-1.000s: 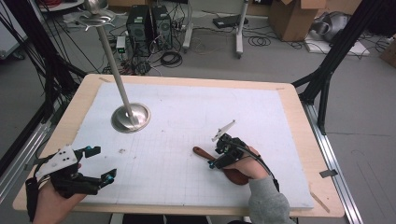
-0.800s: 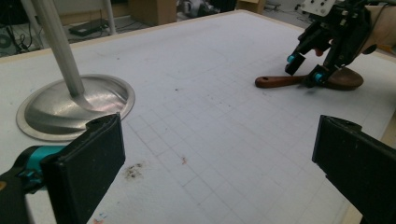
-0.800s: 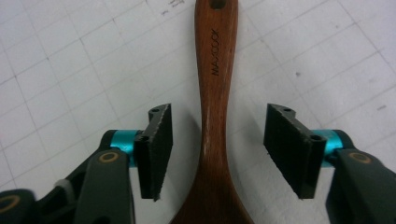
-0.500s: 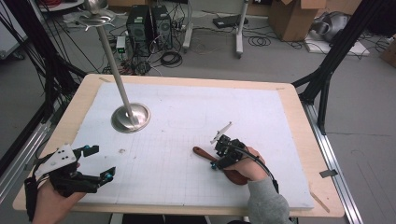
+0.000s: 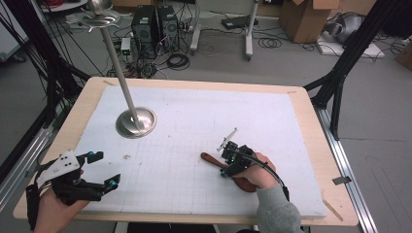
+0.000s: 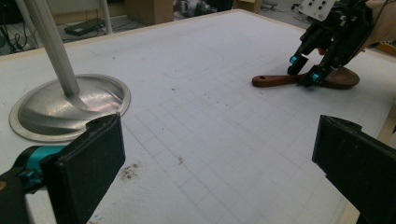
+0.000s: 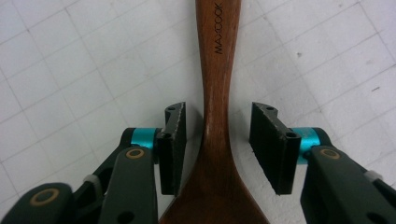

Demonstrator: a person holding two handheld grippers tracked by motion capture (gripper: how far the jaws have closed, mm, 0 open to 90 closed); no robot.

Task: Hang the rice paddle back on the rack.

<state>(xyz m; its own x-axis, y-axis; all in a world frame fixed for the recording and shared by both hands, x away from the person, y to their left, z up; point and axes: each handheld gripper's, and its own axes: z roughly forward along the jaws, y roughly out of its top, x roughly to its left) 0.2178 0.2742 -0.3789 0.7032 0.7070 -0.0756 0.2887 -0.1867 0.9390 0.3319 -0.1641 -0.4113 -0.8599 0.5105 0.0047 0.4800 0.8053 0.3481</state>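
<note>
A brown wooden spoon point(image 5: 210, 158) lies flat on the white gridded mat point(image 5: 194, 116), handle pointing left and bowl under the person's right hand. My right gripper point(image 5: 224, 165) points down over the spoon's neck point(image 7: 217, 70). Its jaws have just been closing and stand on either side of the neck, with a thin gap at the left pad point(image 7: 176, 140) and a wider one at the right. My left gripper point(image 5: 108, 168) hovers wide open and empty near the front left corner. The left gripper view shows the spoon point(image 6: 280, 80) and the right gripper point(image 6: 306, 70) far off.
A metal stand with a domed round base point(image 5: 136, 121) and a tall slanted pole rises from the mat's left rear point(image 6: 60, 109). The wooden table edge point(image 5: 311, 126) frames the mat. Black frame legs, cables and boxes lie on the floor beyond.
The right gripper's jaws have drawn closer together around the spoon's neck. Both hands have stayed where they were, and the spoon has not moved.
</note>
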